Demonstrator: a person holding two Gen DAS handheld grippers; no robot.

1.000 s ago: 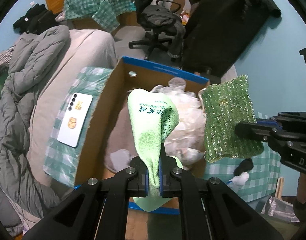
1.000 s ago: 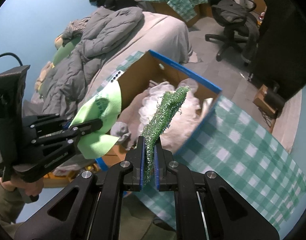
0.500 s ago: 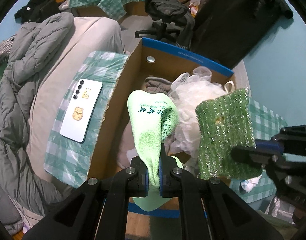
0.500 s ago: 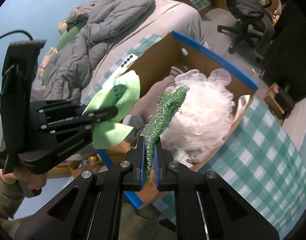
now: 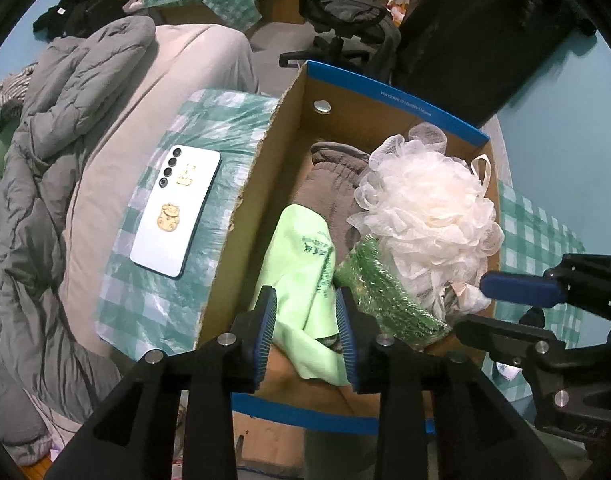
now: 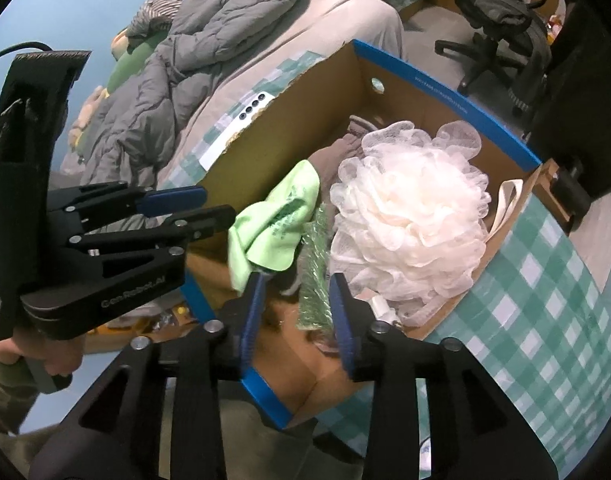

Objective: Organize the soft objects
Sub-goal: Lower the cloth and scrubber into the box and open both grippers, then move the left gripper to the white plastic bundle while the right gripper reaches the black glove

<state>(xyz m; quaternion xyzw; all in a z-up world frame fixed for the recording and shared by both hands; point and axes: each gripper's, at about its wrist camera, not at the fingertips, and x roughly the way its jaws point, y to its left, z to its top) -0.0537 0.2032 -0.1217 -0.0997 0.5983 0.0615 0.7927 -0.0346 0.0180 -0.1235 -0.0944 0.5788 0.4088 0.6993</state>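
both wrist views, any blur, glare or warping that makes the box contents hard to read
Left wrist view: sharp, dim cool light; fisheye bows the cardboard box rim; the white bath pouf looks slightly washed out. Right wrist view: sharp too; black vignette corners; the sparkly green scrubber is seen edge-on, the light green cloth clear.

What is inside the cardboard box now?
The cardboard box holds a white bath pouf, a grey-brown cloth, a light green cloth and a green glittery sponge. What lies underneath them is covered, apart from a patch of bare floor.
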